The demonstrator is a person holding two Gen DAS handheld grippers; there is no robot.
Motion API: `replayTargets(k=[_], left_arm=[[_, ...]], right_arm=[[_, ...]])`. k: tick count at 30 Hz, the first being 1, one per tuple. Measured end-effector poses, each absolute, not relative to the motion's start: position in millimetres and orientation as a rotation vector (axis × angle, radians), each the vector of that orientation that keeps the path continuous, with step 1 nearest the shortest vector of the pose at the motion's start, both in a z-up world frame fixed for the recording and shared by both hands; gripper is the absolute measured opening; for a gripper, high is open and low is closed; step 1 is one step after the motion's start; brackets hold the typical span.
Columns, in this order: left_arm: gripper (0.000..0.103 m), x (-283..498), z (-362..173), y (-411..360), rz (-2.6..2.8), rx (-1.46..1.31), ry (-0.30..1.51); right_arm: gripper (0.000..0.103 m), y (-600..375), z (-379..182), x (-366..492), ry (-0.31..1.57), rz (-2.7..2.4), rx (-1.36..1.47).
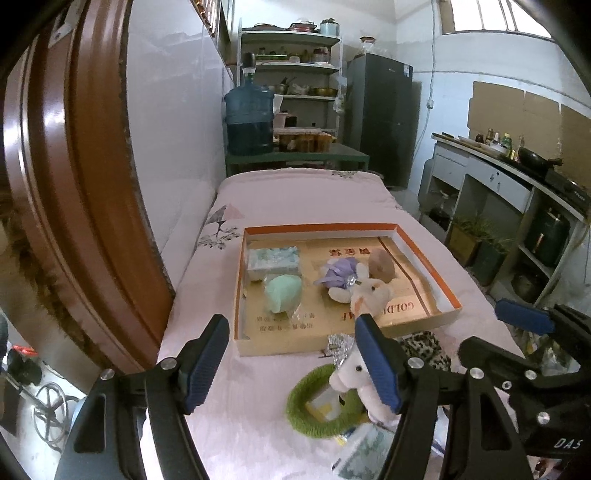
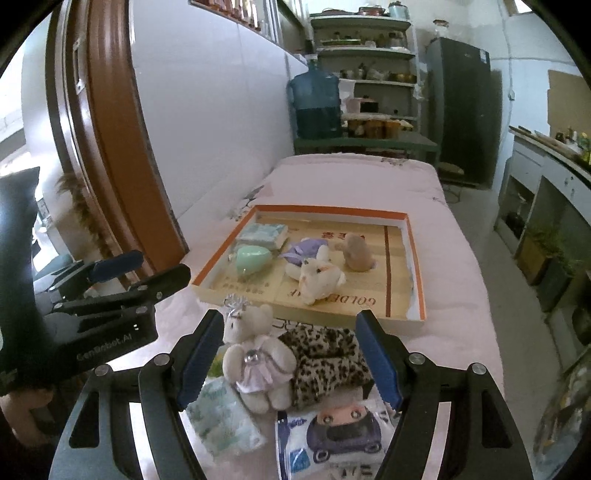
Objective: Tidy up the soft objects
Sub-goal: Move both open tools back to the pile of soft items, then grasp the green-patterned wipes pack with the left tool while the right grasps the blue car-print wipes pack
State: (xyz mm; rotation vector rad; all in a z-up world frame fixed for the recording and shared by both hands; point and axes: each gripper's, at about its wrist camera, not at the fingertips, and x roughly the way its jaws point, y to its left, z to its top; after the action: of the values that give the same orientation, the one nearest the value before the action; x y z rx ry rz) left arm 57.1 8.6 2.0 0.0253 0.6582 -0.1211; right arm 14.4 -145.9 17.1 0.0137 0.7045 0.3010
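— Cream plush bear in a lilac dress (image 2: 258,363) lies at the quilt's (image 2: 454,325) near edge, outside the orange-rimmed cardboard tray (image 2: 415,291).
— Both the right gripper (image 2: 288,363) and the left gripper (image 1: 293,363) gape wide, empty; the right could snag the leopard-print pouch (image 2: 328,360) touching the bear.

I see a white wall (image 1: 177,110) and a big brown door frame (image 1: 85,177) on my left. Far back stand green shelves (image 1: 291,66), a blue water jug (image 1: 249,118) and a dark fridge (image 1: 380,114). Daylight comes through a high window (image 1: 495,16).
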Motion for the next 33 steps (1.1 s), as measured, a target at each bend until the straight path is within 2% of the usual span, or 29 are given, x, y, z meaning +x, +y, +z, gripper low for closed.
replayTargets(k=[6,33], left_arm=[[0.066,43.7,5.4,10.8,-0.111,0.026,0.658],[0.066,-10.1,-0.3,16.4,-0.175,-0.025,0.638]], right_arm=[[0.075,-149.0,19.2,-5.2,0.698,0.292,0.012],[0.075,-175.0,3.2,-47.3,0.714,0.212,-0.009]])
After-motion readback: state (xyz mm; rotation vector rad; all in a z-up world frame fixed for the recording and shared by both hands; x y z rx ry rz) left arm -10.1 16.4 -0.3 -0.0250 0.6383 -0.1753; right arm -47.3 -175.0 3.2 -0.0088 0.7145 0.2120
